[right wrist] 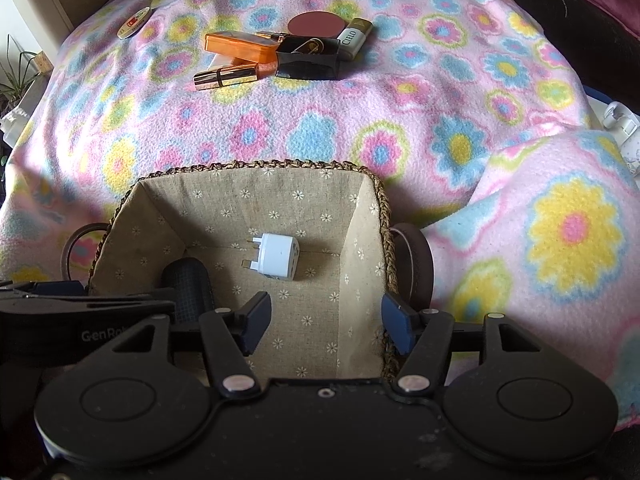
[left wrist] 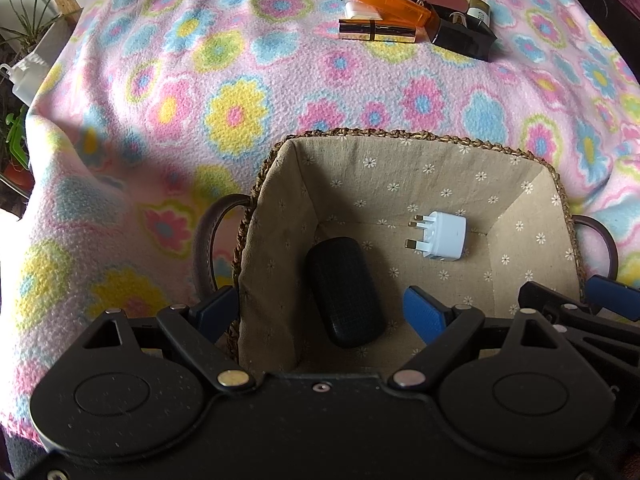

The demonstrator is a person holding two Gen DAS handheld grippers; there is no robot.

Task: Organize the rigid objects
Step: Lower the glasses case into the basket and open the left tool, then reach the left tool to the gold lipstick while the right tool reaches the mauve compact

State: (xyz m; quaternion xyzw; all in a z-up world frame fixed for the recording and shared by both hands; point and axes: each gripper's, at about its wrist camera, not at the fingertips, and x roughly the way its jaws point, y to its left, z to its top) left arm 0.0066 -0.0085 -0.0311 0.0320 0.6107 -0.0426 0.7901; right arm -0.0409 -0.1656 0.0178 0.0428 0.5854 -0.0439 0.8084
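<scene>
both tongs spread and empty over the basket (right wrist: 236, 166), lower frame; left gripper (left wrist: 320, 312) straddles its rim, risking a snag; right gripper (right wrist: 324, 320).

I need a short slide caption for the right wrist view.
Open right gripper above lined basket holding white plug adapter and black case.

Flowered fleece blanket (left wrist: 240, 92) (sunlit), houseplant (left wrist: 24, 20)

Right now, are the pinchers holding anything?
No, nothing is held. The left tool and right tool hang open over the basket; the plug adapter lies loose inside.
</scene>
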